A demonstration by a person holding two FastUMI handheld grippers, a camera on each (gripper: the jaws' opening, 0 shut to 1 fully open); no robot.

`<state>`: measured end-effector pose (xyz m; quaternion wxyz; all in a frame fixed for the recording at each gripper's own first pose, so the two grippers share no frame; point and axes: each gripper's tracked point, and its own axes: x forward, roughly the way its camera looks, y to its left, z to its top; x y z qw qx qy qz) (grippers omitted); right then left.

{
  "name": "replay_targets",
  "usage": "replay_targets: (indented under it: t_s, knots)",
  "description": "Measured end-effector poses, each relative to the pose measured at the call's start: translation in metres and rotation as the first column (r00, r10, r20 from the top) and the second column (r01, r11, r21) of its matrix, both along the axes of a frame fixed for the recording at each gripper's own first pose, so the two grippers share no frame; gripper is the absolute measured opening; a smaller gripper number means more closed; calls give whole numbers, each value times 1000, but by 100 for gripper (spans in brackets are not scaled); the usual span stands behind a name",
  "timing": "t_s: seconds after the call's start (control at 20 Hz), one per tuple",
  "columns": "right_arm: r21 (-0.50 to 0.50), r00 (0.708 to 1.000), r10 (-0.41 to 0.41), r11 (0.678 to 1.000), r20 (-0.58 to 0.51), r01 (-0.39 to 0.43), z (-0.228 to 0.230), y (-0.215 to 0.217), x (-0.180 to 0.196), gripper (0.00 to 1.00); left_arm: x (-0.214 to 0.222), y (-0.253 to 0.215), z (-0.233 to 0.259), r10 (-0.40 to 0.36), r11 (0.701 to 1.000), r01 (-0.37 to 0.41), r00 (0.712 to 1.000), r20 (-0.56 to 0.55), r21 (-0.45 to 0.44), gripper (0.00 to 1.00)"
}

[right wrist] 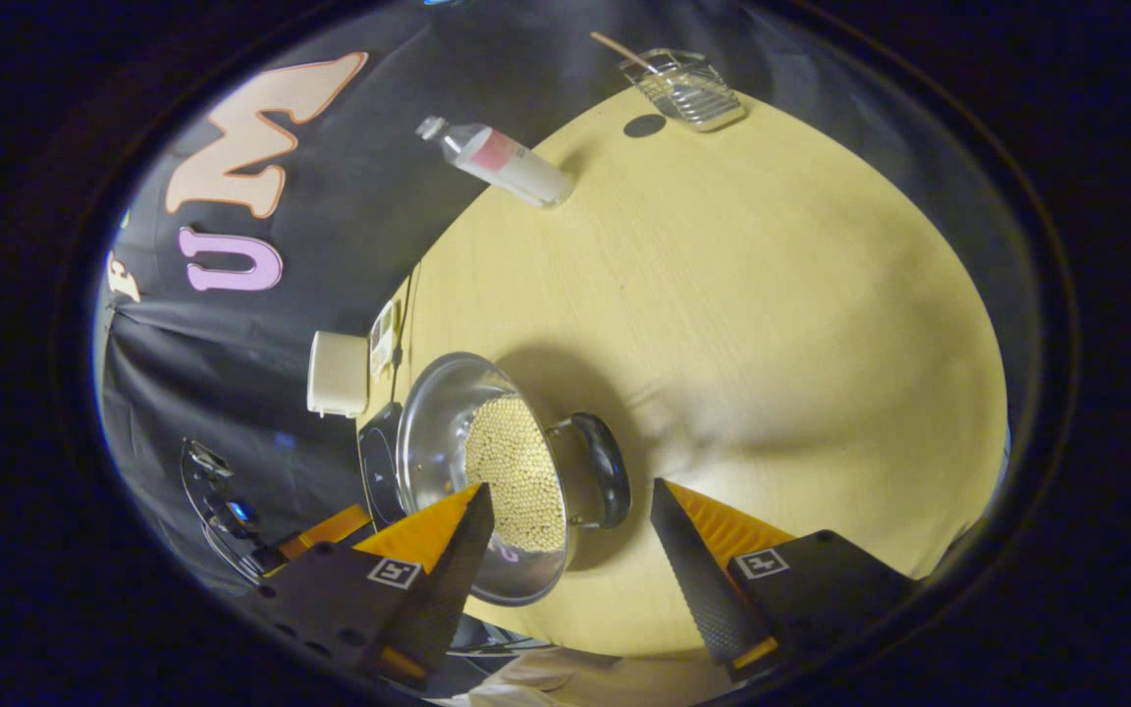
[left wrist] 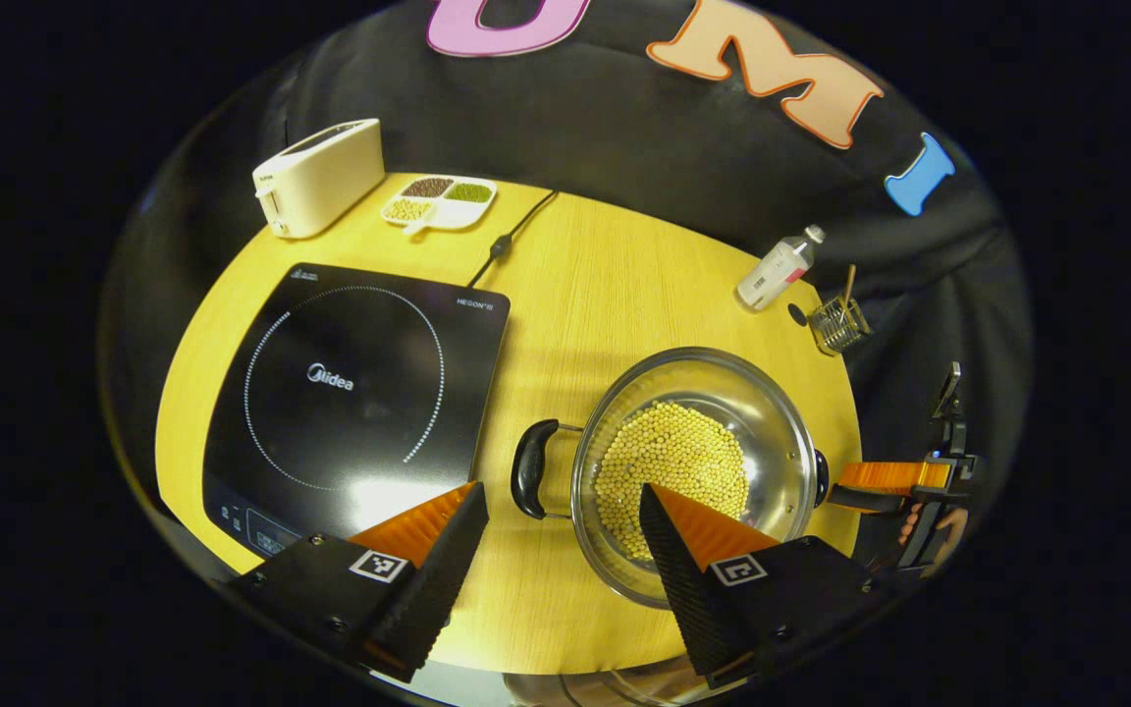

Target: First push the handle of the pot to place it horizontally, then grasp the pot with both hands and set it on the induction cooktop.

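Note:
A steel pot (left wrist: pixel 783 422) with yellow beans in it stands on the yellow table, to the right of the black induction cooktop (left wrist: pixel 359 393). Its two black handles lie level, one on the left (left wrist: pixel 531 469) and one on the right (left wrist: pixel 821 478). My left gripper (left wrist: pixel 562 488) is open, low in front of the pot's left handle. In the right gripper view my right gripper (right wrist: pixel 570 486) is open, and the pot's (right wrist: pixel 433 432) near handle (right wrist: pixel 607 469) sits just ahead between its fingers. The left gripper view shows the right gripper (left wrist: pixel 845 488) at the pot's right handle.
At the table's (left wrist: pixel 605 295) back stand a cream toaster (left wrist: pixel 320 177) and a divided dish of beans (left wrist: pixel 440 199), with a black cable (left wrist: pixel 511 236) beside them. A bottle (left wrist: pixel 777 270) and a wire basket (left wrist: pixel 840 322) stand at the far right edge.

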<state>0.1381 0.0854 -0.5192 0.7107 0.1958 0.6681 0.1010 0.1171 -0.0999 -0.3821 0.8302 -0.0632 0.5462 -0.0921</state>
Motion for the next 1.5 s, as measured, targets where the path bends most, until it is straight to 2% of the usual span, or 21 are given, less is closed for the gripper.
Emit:
replay_targets:
  t_s: [0.15, 0.2, 0.8, 0.85, 1.0, 1.2, 1.25, 1.3, 1.4, 1.45, 1.5]
  knots:
    - [-3, 999, 6, 1000, -36, -6, -10, 0, -3, 90, 5, 2, -19, 3, 1000, -2, 998, -70, 14, 96]
    - [-4, 999, 9, 1000, -46, -9, -15, -1, -3, 99, 8, 3, -24, 4, 1000, -3, 996, -85, 18, 96]
    - [31, 988, 26, 999, -152, -22, -45, 16, -9, 98, 24, -6, -72, -51, 996, 65, 977, -208, 59, 94]
    - [32, 987, 26, 999, -159, -21, -47, 17, -9, 74, 24, -5, -75, -52, 996, 68, 975, -217, 66, 94]
    - [39, 984, 19, 999, -175, -13, -53, 23, -7, 72, 23, -6, -82, -56, 995, 75, 970, -238, 71, 93]
    - [30, 980, 37, 999, -196, -31, -62, 23, -12, 72, 24, -3, -90, -38, 995, 58, 966, -256, 75, 81]
    - [26, 979, 42, 999, -200, -38, -65, 22, -14, 72, 24, -4, -91, -36, 996, 54, 965, -261, 64, 85]
    - [22, 979, 41, 999, -198, -37, -69, 22, -14, 82, 23, -2, -92, -38, 996, 58, 963, -265, 68, 80]
    - [20, 976, 48, 999, -214, -45, -69, 23, -16, 51, 22, -2, -94, -52, 995, 72, 962, -268, 64, 73]
    - [14, 974, 48, 999, -222, -46, -71, 22, -17, 48, 22, -2, -94, -59, 995, 80, 961, -271, 64, 72]
    - [17, 973, 42, 999, -228, -39, -74, 25, -25, 59, 20, -2, -95, -62, 994, 83, 960, -273, 66, 71]
